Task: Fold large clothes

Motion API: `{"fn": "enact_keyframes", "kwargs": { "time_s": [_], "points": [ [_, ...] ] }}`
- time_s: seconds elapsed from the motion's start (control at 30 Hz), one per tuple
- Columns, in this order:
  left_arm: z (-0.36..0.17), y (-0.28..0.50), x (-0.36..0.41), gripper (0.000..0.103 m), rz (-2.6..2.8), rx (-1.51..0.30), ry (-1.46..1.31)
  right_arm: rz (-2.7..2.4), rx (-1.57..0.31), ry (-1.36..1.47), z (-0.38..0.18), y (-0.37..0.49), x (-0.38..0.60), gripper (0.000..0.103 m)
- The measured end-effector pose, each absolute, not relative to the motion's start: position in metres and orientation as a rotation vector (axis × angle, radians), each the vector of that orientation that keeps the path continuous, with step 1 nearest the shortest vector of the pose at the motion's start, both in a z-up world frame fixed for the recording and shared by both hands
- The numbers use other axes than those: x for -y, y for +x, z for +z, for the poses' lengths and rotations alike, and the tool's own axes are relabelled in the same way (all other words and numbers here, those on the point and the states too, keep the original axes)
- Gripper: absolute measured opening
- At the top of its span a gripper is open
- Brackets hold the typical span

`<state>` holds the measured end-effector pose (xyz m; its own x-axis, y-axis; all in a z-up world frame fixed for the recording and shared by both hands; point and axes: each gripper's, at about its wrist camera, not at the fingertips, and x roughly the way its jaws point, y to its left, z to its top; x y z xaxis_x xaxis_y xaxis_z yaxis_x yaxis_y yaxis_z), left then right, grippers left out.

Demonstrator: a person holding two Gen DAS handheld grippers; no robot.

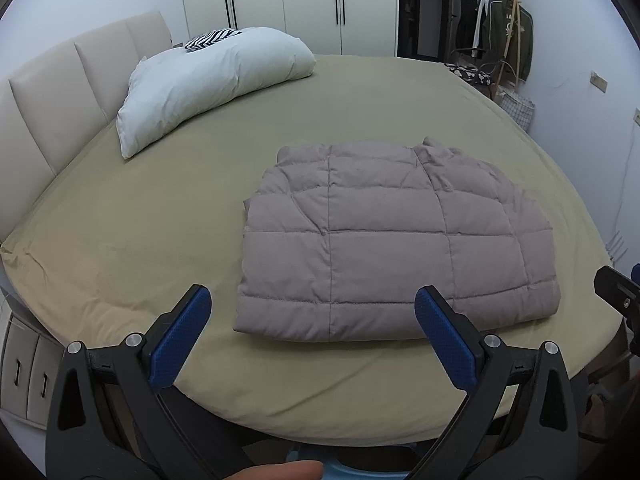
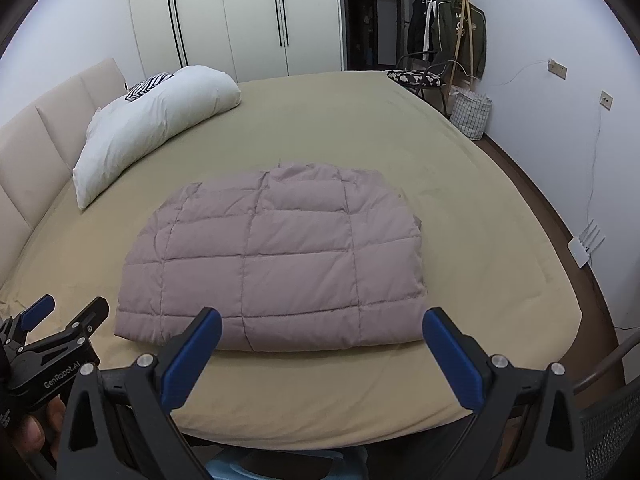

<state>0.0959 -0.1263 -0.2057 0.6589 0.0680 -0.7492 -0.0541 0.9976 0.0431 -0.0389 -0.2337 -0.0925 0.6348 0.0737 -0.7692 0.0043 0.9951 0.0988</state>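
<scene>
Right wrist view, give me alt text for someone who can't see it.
A folded, quilted mauve jacket lies flat on a bed's tan sheet, with the open right gripper hovering near its front edge, touching nothing. A white pillow rests by the headboard.

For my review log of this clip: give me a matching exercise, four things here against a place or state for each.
Things:
1. quilted jacket
2. white pillow
3. left gripper
4. checked basket

Places or states:
A. on the floor by the far wall
B. folded, mid-bed
C. open, holding nothing
D. against the headboard

Pairs: 1-B, 2-D, 3-C, 4-A
</scene>
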Motion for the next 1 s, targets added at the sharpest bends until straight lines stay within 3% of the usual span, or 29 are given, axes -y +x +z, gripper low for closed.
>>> {"fn": "enact_keyframes", "kwargs": {
  "time_s": [1.0],
  "points": [
    [-0.222,0.106,0.122,0.103,0.072,-0.882,0.014,0.050,-0.923,0.078,-0.104,-0.037,0.225,0.103]
  ]
}}
